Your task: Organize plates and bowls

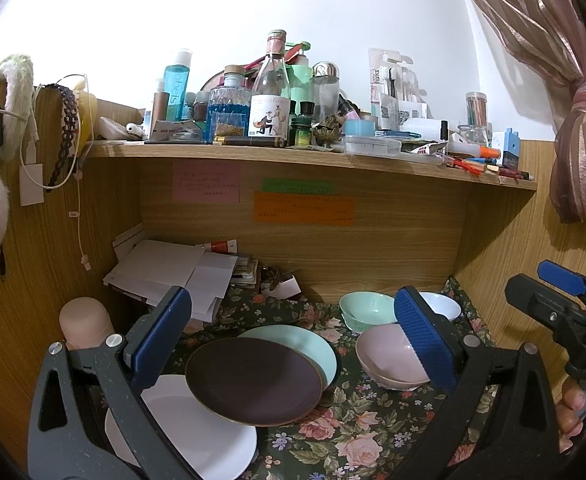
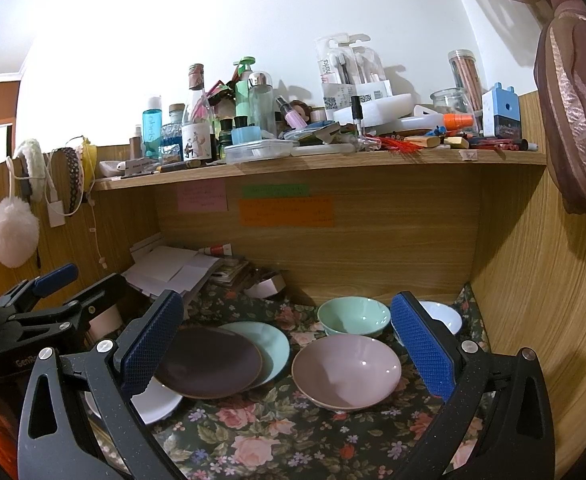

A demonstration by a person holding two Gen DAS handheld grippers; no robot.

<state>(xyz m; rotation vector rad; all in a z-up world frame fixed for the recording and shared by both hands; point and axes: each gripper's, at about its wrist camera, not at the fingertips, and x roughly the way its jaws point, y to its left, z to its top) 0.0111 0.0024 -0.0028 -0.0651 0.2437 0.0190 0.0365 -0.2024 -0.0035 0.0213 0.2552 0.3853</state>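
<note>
My left claw (image 1: 293, 340) and my right claw (image 2: 289, 344) both stand wide apart and hold nothing. Nearest on the left of the flowered counter (image 2: 293, 440) lies the white plate (image 1: 197, 432). The dark plate (image 1: 255, 380) overlaps it and also the mint plate (image 1: 313, 344) behind. To the right sits the pink bowl (image 2: 347, 372). Farther is the mint bowl (image 2: 353, 316), and right of it the white bowl (image 2: 447, 316), perhaps touching it. Far left lie papers (image 2: 165, 272).

Bright light washing out the white wall (image 1: 213, 8), curtain (image 1: 533, 20) casting soft shadows, fisheye edges bending and darkening.
</note>
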